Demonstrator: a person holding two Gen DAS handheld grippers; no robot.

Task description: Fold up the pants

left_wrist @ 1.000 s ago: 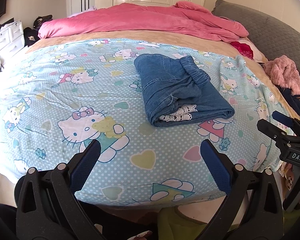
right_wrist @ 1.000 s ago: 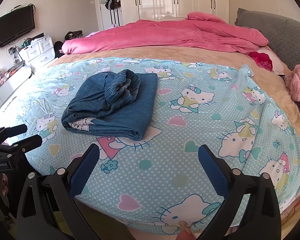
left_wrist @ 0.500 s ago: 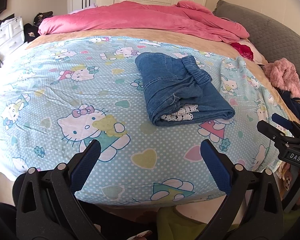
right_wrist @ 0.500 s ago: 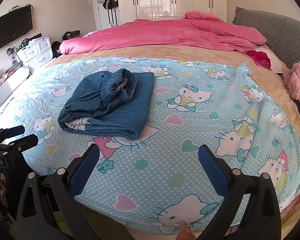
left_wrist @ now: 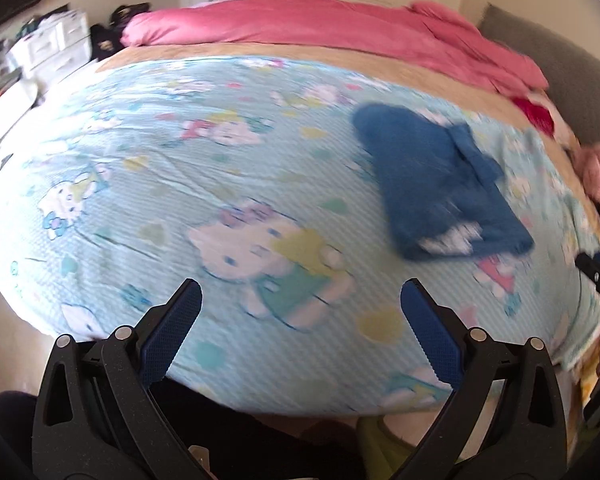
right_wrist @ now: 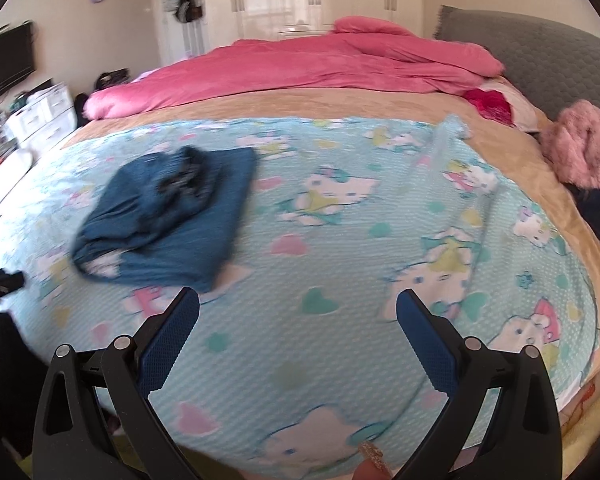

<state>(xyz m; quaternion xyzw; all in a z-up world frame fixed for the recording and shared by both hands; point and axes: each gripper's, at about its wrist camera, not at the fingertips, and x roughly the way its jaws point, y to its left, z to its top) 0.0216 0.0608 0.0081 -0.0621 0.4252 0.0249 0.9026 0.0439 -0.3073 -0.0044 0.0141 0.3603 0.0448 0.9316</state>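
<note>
Clearly, the left gripper [left_wrist: 300,300] has its two blue pads wide apart and holds nothing; it hangs over the near edge of the cartoon-print bedsheet [left_wrist: 148,184]. The right gripper [right_wrist: 298,308] is likewise spread wide and empty, above the same sheet. The folded pants [left_wrist: 440,184] lie flat on the sheet, their long axis running from near to far, with the white-trimmed end toward the near side. They lie far-right of the left gripper and far-left of the right one [right_wrist: 168,216], touching neither.
</note>
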